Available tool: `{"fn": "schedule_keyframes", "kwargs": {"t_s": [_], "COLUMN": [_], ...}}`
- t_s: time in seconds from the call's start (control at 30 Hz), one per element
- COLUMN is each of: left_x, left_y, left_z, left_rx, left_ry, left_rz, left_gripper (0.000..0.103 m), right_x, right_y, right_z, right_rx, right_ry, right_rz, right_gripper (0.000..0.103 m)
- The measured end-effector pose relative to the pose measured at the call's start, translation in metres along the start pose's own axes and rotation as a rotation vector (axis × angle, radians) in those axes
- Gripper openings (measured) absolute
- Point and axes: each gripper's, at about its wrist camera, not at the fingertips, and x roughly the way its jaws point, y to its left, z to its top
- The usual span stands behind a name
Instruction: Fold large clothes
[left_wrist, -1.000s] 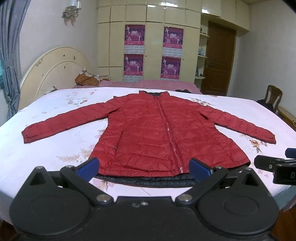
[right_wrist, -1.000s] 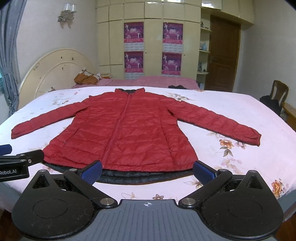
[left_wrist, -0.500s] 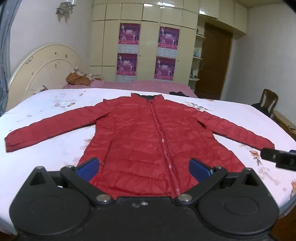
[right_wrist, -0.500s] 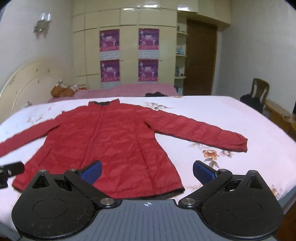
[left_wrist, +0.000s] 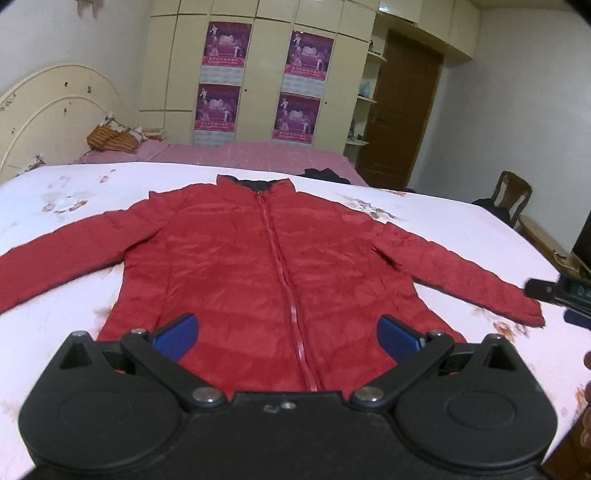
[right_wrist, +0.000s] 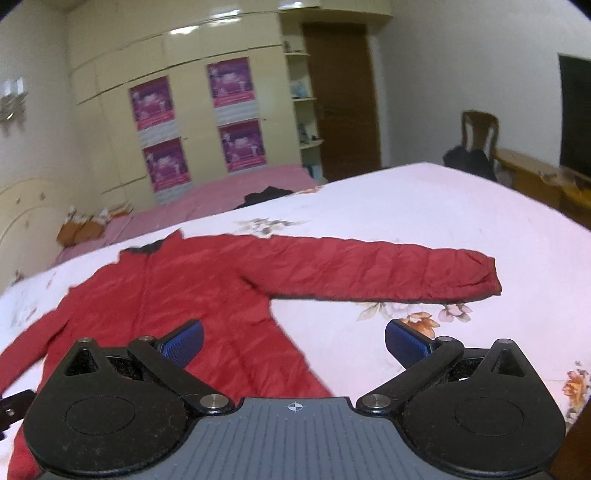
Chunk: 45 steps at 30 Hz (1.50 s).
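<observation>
A red quilted jacket (left_wrist: 258, 266) lies flat and zipped on the white floral bed, both sleeves spread out. It also shows in the right wrist view (right_wrist: 192, 295). My left gripper (left_wrist: 288, 336) is open and empty over the jacket's lower hem. My right gripper (right_wrist: 294, 341) is open and empty over the jacket's right side, below the right sleeve (right_wrist: 388, 271). The right gripper's tip shows in the left wrist view (left_wrist: 554, 291) beside the right cuff (left_wrist: 528, 310).
The bed sheet (right_wrist: 424, 206) spreads wide to the right. A pink bed (left_wrist: 258, 155) and a cream headboard (left_wrist: 48, 110) lie behind. A chair (right_wrist: 476, 140) with dark clothes and a wooden bench (right_wrist: 535, 181) stand at the right. A wardrobe with posters (left_wrist: 258, 74) fills the back wall.
Both grippers have moved forward over the bed. The left now hovers above the hem. The right has swung right toward the right sleeve. Both stay open.
</observation>
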Motion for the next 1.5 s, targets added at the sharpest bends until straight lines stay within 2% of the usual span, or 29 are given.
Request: {"fn": "schedule_keyframes", "kwargs": {"t_s": [0.13, 0.27, 0.4, 0.63, 0.7, 0.9, 1.03, 1.23, 1.27, 1.3, 1.37, 1.5], "left_x": [0.03, 0.052, 0.079, 0.12, 0.133, 0.162, 0.176, 0.186, 0.186, 0.185, 0.182, 0.174], "left_y": [-0.006, -0.019, -0.031, -0.059, -0.068, -0.094, -0.105, -0.09, -0.084, -0.077, -0.062, -0.03], "left_z": [0.009, 0.012, 0.014, 0.028, 0.032, 0.037, 0.037, 0.048, 0.051, 0.053, 0.058, 0.063], "left_rx": [0.044, 0.076, 0.078, 0.092, 0.111, 0.122, 0.139, 0.102, 0.081, 0.061, 0.035, 0.018], "left_ry": [0.017, 0.026, 0.063, 0.099, 0.107, 0.134, 0.158, 0.156, 0.153, 0.148, 0.146, 0.131], "left_rz": [-0.019, -0.013, 0.002, 0.042, 0.051, 0.058, 0.065, 0.138, 0.153, 0.169, 0.2, 0.26], "left_gripper": [0.103, 0.103, 0.103, 0.103, 0.103, 0.103, 0.103, 0.103, 0.103, 0.103, 0.103, 0.103], "right_x": [0.018, 0.035, 0.054, 0.096, 0.105, 0.119, 0.12, 0.127, 0.129, 0.131, 0.137, 0.136], "right_y": [-0.034, -0.077, -0.122, -0.185, -0.197, -0.227, -0.245, -0.245, -0.242, -0.24, -0.238, -0.216], "right_z": [0.01, 0.019, 0.02, 0.025, 0.024, 0.013, 0.006, 0.015, 0.02, 0.024, 0.033, 0.058], "right_rx": [0.065, 0.153, 0.275, 0.427, 0.467, 0.612, 0.71, 0.648, 0.623, 0.595, 0.575, 0.465], "right_ry": [-0.014, 0.003, 0.019, 0.042, 0.055, 0.082, 0.052, 0.02, 0.024, 0.031, 0.043, 0.002], "right_rz": [-0.052, -0.128, -0.168, -0.184, -0.177, -0.147, -0.115, -0.146, -0.161, -0.175, -0.175, -0.183], "right_gripper": [0.103, 0.103, 0.103, 0.101, 0.053, 0.053, 0.053, 0.052, 0.044, 0.017, 0.01, 0.007]}}
